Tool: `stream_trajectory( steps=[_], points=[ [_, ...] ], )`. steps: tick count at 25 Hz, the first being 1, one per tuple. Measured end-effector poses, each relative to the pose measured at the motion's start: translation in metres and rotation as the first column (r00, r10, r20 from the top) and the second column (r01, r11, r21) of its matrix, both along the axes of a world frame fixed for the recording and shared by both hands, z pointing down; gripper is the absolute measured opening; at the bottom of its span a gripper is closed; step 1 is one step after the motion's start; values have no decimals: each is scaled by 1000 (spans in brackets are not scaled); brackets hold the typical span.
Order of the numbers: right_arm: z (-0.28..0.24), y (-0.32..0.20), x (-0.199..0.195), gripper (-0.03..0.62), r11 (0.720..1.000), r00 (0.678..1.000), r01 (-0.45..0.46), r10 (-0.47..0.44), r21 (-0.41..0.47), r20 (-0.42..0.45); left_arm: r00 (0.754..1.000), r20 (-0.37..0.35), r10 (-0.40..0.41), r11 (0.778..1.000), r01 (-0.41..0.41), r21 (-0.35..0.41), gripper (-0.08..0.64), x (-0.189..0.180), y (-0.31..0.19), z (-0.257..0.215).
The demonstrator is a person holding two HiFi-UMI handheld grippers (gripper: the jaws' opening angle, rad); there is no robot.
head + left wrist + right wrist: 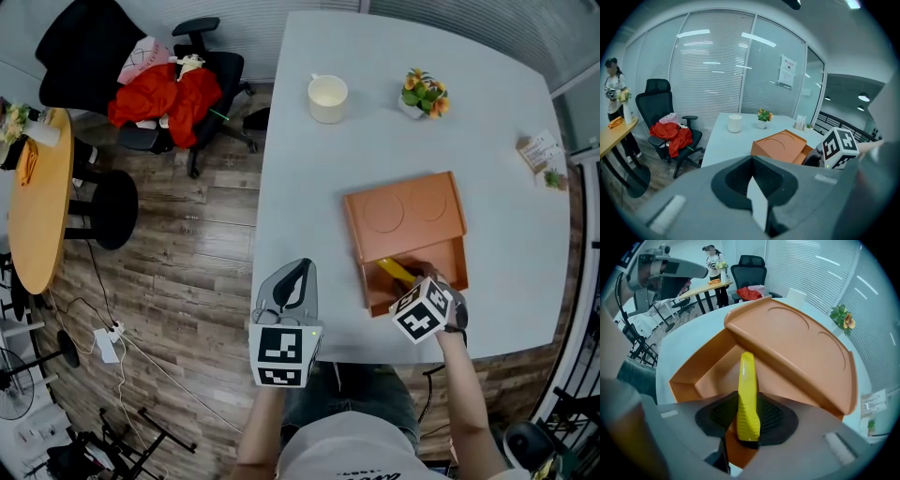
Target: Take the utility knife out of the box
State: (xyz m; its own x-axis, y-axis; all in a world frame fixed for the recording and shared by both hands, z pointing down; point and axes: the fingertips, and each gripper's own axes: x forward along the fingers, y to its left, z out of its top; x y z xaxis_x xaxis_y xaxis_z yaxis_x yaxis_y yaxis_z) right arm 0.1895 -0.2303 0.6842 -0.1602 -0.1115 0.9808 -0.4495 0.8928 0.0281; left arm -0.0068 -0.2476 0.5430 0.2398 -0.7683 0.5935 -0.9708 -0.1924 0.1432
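One end only: right gripper [748, 422] pinches the utility knife [746, 378]; lifting might swing it against the box [801, 345] wall. Left gripper [755, 192] idles closed, empty.

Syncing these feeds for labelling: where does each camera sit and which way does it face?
Head view: on the person's head, looking steeply down at the table, box, left gripper and right gripper; forearms and lap show.
Left gripper view: on the left gripper, facing across the table toward the blinds; its closed jaws fill the bottom.
Right gripper view: on the right gripper, pointing down into the box; its jaws clamp the knife.
Shared: all three show the box and the potted plant.
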Motion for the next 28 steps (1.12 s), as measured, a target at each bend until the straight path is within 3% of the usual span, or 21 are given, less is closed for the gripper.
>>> stream_trajectory(
  steps=[19, 24, 28],
  points=[
    [-50, 12, 5, 153, 997, 995, 55, -50, 53, -83, 998, -8, 56, 996, -56, 67, 0, 1, 8, -28],
    [-66, 17, 14, 153, 996, 996, 14, -7, 91, -84, 997, -9, 78, 991, -77, 110, 0, 6, 3, -44],
    [-85, 14, 16, 153, 987, 997, -61, 66, 147, -31, 995, -7, 104, 983, -102, 152, 0, 10, -3, -60]
  ],
)
